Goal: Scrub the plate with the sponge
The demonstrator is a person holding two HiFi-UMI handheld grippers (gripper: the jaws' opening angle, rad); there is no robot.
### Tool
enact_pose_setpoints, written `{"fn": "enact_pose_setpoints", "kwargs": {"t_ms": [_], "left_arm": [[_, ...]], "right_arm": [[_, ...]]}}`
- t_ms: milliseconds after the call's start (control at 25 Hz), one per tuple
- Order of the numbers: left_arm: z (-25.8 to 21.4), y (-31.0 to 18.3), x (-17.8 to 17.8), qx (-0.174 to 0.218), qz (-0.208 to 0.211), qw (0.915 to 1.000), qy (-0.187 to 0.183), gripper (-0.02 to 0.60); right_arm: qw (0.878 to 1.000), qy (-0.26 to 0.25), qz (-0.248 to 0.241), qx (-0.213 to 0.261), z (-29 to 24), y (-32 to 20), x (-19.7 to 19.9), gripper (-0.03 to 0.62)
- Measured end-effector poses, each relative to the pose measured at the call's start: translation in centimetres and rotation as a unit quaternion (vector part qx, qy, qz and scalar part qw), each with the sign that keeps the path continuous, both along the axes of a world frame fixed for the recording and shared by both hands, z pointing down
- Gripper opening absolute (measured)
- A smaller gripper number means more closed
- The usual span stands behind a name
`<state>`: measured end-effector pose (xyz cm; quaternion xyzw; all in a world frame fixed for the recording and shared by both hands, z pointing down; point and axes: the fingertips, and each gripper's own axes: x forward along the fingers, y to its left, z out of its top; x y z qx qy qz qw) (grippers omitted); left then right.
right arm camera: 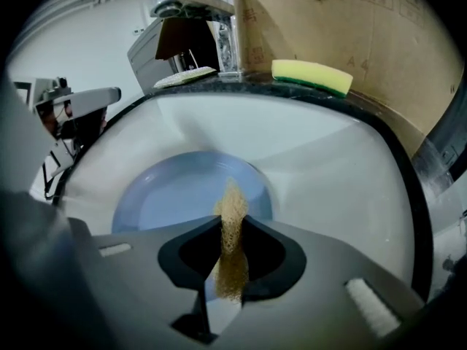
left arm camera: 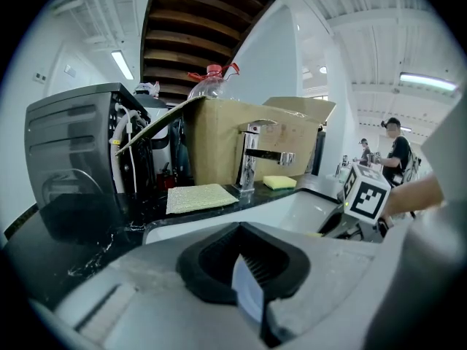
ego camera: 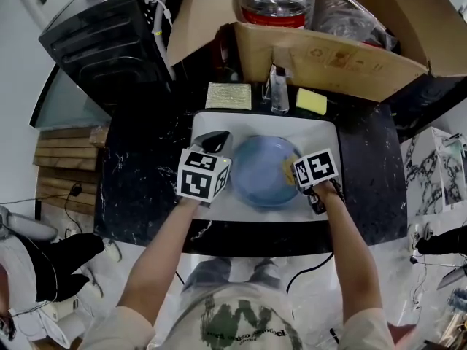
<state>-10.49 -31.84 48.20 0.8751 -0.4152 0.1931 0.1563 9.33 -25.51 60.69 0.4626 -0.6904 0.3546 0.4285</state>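
Note:
A light blue plate (ego camera: 263,177) lies in the white sink (ego camera: 321,133). My left gripper (ego camera: 221,144) is at the plate's upper left, and in the left gripper view it (left arm camera: 248,286) is shut on a thin blue edge, the plate's rim (left arm camera: 245,294). My right gripper (ego camera: 293,170) is at the plate's right side, shut on a tan mesh sponge (right arm camera: 232,232). The sponge's tip hangs over the plate (right arm camera: 168,195) near its right rim; I cannot tell whether it touches. The tan sponge (ego camera: 287,168) shows small in the head view.
A yellow sponge (ego camera: 311,101) and a pale green cloth (ego camera: 228,95) lie on the black counter behind the sink, either side of the faucet (ego camera: 279,93). An open cardboard box (ego camera: 328,60) stands behind them. A black appliance (ego camera: 109,42) sits at the far left.

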Motion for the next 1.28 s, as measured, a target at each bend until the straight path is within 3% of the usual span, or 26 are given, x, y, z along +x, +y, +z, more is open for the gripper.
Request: {"fn": "enact_pose_setpoints", "kwargs": {"t_ms": [560, 920, 1280], "left_arm": [[0.1, 0.6, -0.4, -0.002, -0.001, 1.0, 0.001, 0.0], [0.1, 0.9, -0.6, -0.001, -0.001, 1.0, 0.002, 0.0], [0.4, 0.8, -0.6, -0.004, 0.0, 1.0, 0.002, 0.0]], "right_arm": [[0.991, -0.118, -0.065, 0.023, -3.8, -0.7, -10.9, 0.071], [0.985, -0.142, -0.096, 0.001, -3.1, 0.2, -15.4, 0.071], [0.982, -0.136, -0.121, -0.053, -1.2, 2.2, -16.1, 0.071]]}}
